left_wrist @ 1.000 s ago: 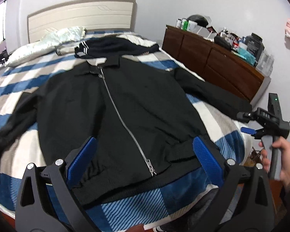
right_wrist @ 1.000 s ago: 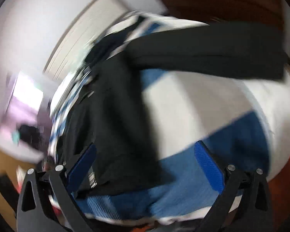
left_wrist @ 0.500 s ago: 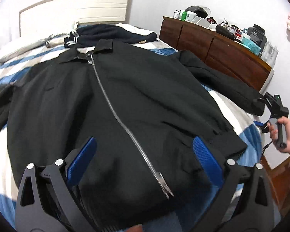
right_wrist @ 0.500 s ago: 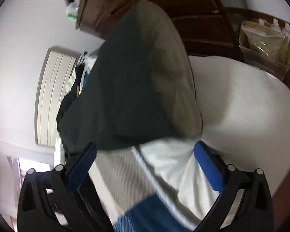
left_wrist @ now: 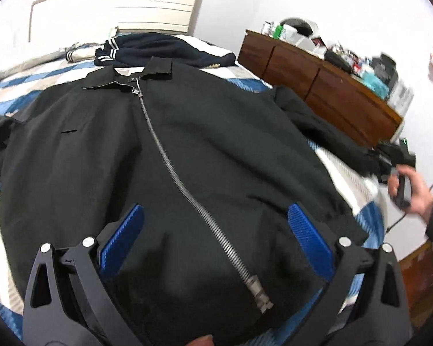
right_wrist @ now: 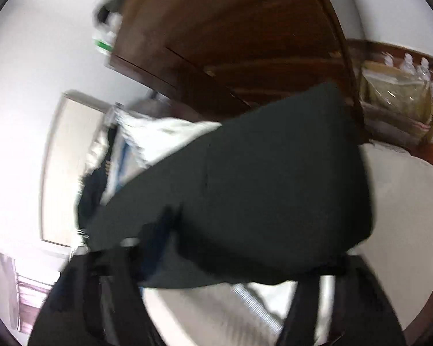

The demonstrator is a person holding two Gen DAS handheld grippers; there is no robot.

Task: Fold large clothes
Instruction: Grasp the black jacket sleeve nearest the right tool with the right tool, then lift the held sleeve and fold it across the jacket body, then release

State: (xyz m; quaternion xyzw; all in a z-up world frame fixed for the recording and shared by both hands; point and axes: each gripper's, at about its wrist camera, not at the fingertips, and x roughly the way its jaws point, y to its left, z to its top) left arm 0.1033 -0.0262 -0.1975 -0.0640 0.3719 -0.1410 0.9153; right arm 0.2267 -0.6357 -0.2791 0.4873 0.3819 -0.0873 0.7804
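Striped blue-and-white bedding covers the bed that carries the work, with a brown dresser along the wall beyond it. Directly ahead of the left tool, the black jacket lies flat and zipped, collar towards the headboard, and the tool's blue pads stand wide apart above the hem on either side of the zipper's end, gripping nothing; it seems poised to pin or take the hem for a fold. Off to that tool's right, the right tool sits at the end of the jacket's outstretched sleeve. Its jaws have just been closing with the cuff between them, though the close view is blurred and I cannot tell whether the pads already press the cloth. Taking the cuff fits bringing the sleeve in across the body. A second dark garment lies past the collar.
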